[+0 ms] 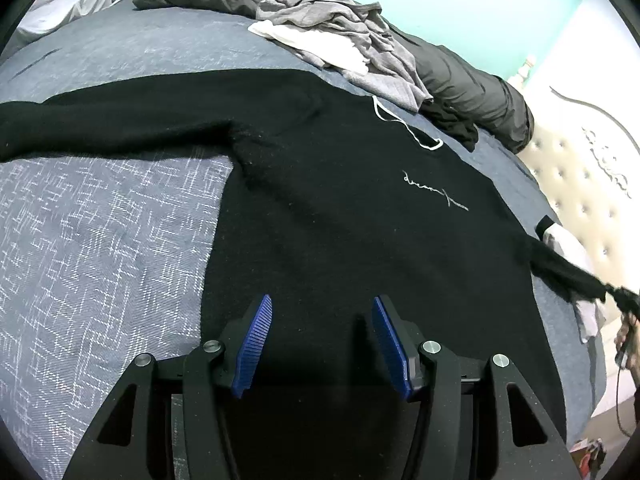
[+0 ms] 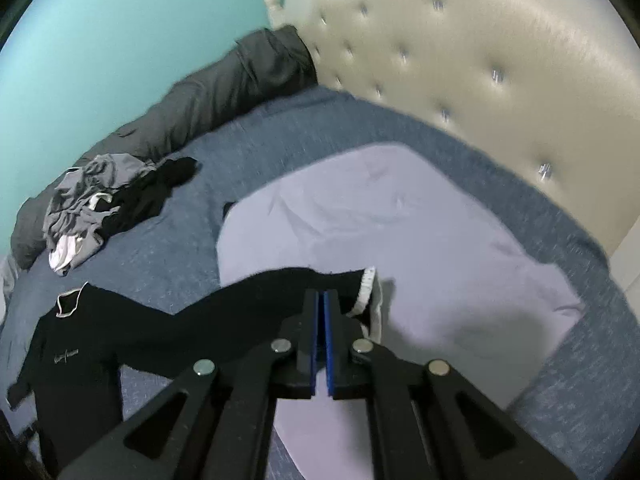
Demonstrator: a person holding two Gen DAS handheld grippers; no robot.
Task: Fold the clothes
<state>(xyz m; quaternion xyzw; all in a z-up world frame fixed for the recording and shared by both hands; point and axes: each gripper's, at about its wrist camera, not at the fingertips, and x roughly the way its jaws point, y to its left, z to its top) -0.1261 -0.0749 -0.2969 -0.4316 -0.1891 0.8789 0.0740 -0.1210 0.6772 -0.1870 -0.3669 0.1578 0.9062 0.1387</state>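
Observation:
A black long-sleeved sweater point(image 1: 340, 208) with a small white script logo lies spread flat on the bed, one sleeve stretched out to the left. My left gripper point(image 1: 322, 300) hovers open over the sweater's lower hem, nothing between its blue pads. In the right wrist view my right gripper point(image 2: 321, 294) is shut on the other sleeve point(image 2: 280, 296) near its white-trimmed cuff, pulling it taut over a lilac pillow. The sweater body point(image 2: 76, 356) lies at lower left there. That right gripper point(image 1: 618, 294) shows at the far right edge of the left wrist view, holding the sleeve.
A heap of grey, white and black clothes point(image 1: 344, 40) lies at the far side of the bed, by a dark grey bolster point(image 1: 460, 76). A lilac pillow point(image 2: 400, 232) rests against the cream tufted headboard point(image 2: 460, 60). The blue patterned bedspread point(image 1: 100, 232) lies bare left of the sweater.

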